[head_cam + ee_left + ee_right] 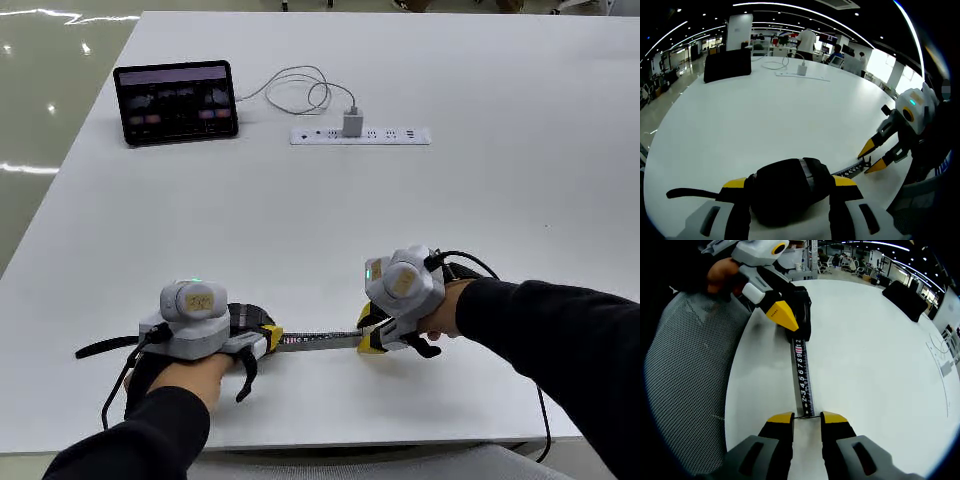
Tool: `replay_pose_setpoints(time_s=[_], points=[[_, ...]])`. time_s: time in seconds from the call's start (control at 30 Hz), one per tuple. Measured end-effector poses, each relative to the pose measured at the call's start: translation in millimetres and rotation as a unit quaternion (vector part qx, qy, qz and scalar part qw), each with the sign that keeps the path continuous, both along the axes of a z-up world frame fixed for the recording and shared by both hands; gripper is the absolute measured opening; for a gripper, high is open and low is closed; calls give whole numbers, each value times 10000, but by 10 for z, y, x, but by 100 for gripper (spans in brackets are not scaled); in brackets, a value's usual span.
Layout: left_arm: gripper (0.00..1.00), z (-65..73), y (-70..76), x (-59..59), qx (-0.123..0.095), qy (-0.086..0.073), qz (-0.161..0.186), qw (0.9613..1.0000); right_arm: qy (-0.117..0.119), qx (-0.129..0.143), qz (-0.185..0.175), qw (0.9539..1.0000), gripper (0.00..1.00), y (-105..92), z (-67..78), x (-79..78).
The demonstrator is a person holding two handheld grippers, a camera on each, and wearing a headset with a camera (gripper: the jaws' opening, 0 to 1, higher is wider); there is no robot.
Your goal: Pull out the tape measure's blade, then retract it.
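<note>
While our left gripper point(258, 340) clamps the rounded black tape measure case point(785, 192), our right gripper point(807, 417) pinches the tip of its numbered blade point(801, 372). It runs straight between them.

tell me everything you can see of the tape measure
The tape measure has a rounded black case, resting on the white table and clamped in the yellow-tipped jaws of the left gripper. Its blade, pale with black numerals and fine ticks, is drawn out a short way, lying flat and straight along the table. The right gripper is shut on the blade's end hook.
</note>
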State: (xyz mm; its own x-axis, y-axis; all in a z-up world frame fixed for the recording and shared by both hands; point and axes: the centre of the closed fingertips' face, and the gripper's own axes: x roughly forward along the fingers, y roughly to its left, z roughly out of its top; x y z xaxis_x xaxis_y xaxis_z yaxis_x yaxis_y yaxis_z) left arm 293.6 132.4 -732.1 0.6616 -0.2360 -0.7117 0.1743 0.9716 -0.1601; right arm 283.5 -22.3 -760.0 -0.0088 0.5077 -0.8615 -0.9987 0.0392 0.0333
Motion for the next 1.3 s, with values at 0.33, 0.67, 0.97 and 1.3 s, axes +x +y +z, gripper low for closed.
replay_pose_setpoints(time_s=[0.33, 0.67, 0.97, 1.3], points=[[60, 2, 0, 3, 1, -3, 4, 10000, -121, 43, 31, 9999, 16, 59, 1, 5], [60, 4, -1, 5, -6, -8, 7, 10000, -154, 196, 99, 9996, 16, 141, 11, -7], [60, 3, -2, 4, -6, -12, 2, 10000, -139, 255, 90, 9995, 16, 259, 3, -26], [60, 5, -2, 2, -9, -10, -5, 10000, -199, 337, 120, 9992, 16, 401, 1, -31]])
